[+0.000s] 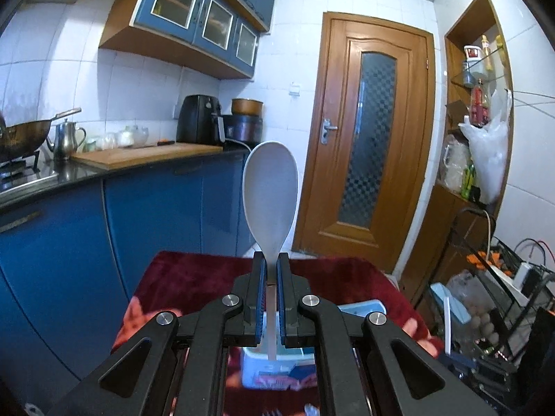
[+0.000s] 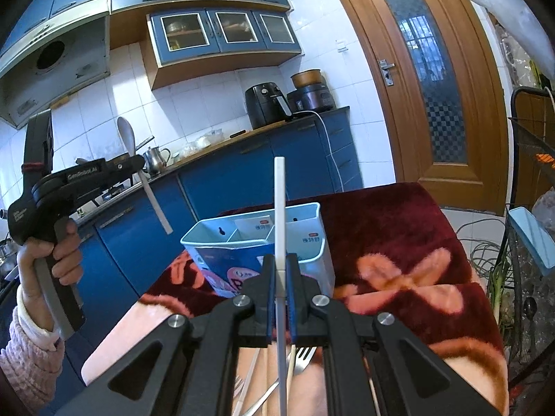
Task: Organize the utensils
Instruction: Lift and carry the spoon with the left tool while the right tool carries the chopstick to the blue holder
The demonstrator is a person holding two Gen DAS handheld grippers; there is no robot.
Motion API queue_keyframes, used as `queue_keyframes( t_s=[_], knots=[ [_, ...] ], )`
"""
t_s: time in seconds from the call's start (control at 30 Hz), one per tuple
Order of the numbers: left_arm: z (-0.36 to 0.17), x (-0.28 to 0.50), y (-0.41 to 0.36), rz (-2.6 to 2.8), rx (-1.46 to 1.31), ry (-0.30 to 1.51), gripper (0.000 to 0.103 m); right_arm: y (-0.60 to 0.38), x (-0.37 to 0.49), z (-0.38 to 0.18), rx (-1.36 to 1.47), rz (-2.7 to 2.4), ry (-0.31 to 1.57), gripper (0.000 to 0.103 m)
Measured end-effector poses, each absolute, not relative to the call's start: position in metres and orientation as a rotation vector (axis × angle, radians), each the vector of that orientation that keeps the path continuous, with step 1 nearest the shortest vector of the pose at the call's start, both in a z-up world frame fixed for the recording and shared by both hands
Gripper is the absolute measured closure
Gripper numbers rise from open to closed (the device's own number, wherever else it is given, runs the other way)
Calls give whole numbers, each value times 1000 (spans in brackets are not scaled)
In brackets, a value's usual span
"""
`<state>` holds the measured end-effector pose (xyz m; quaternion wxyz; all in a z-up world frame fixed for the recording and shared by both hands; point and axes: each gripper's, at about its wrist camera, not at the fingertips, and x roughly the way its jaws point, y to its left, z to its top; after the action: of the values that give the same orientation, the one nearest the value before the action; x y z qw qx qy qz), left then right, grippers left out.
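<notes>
The left gripper (image 1: 271, 260) is clamped on the neck of a pale grey rice spoon (image 1: 270, 194). The blue pads press both sides of the narrow part just below the bowl. The bowl stands upright above the fingertips, and the flat handle runs down between the fingers toward the camera, where its end is lost against a blurred box below.

The right gripper (image 2: 281, 263) is clamped on a thin white stick-like utensil (image 2: 279, 208). It stands upright, its squared top well above the fingertips. Its lower part passes between the fingers and runs off the bottom edge, so what kind of utensil it is cannot be told.

Just beyond the right fingertips stands a light blue utensil holder (image 2: 256, 242) with several compartments. It rests on a dark red blanket (image 2: 399, 228) with pink bows. The white stick crosses in front of the holder but is above it, not inside.

Under the right gripper, a fork (image 2: 305, 358) and other slim utensils lie on the blanket, mostly hidden by the black frame.

To the left in the right wrist view, a hand (image 2: 52, 260) in a pink fuzzy sleeve holds the left gripper's handle, raised clear of the blanket and well apart from the holder. A blue kitchen counter (image 1: 138, 159) and a wooden door (image 1: 367, 138) fill the background.
</notes>
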<state>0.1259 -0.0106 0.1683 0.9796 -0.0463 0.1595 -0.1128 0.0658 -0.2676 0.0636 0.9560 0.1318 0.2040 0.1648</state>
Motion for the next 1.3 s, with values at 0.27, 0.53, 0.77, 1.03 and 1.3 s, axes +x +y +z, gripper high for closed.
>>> queue_keyframes(
  t_s=[0.27, 0.53, 0.77, 1.03, 1.3],
  knots=[
    [150, 157, -14, -218, -112, 293, 97, -266, 80, 69, 236, 340, 376, 96],
    [115, 174, -18, -222, -102, 342, 97, -258, 118, 92, 209, 348, 307, 96],
    [86, 183, -16, -229, -122, 395, 97, -246, 165, 92, 217, 343, 234, 96],
    [69, 199, -9, -234, -152, 437, 97, -241, 201, 74, 219, 326, 222, 95],
    [60, 201, -17, -249, -134, 458, 97, -236, 189, 57, 106, 327, 229, 95]
  ],
)
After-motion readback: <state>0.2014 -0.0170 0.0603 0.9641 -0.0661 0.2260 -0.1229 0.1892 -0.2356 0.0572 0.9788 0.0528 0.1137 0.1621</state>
